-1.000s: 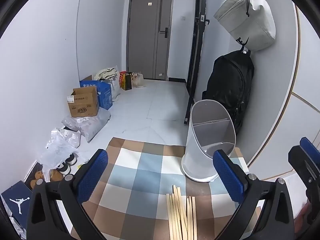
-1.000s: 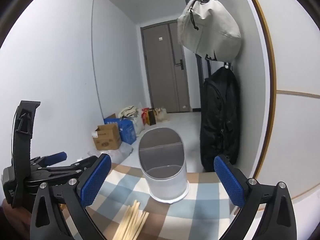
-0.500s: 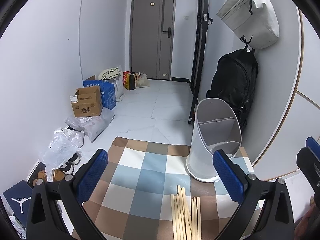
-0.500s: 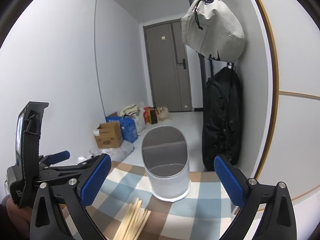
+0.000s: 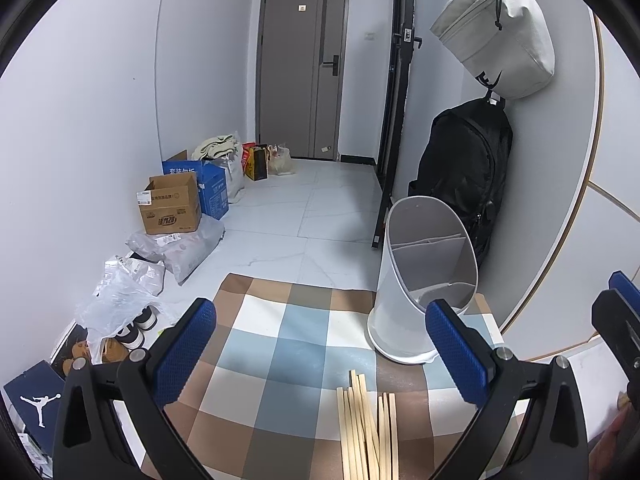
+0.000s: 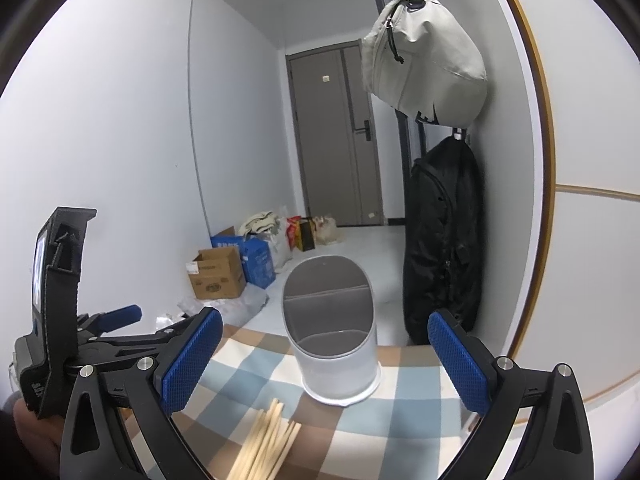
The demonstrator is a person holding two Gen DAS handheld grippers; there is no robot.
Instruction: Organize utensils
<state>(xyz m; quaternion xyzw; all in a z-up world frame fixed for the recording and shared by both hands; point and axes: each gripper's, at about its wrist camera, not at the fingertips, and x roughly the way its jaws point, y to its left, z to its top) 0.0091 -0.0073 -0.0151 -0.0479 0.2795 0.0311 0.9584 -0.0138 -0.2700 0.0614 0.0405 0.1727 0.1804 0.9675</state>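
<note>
Chopsticks point(image 5: 366, 426) loose on checked cloth point(image 5: 280, 344), left tool point(image 5: 320, 354) and right tool point(image 6: 326, 358) both wide open, empty

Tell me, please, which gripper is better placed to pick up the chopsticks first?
Left, probably. The chopsticks lie between the open left gripper's fingers; for the right gripper, also open, they lie left of centre.

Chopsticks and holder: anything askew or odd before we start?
The chopsticks lie loose and fanned unevenly on the checked cloth, none in the white holder, whose compartments look empty. The holder stands upright near the cloth's far edge. No spill or damage visible.
</note>
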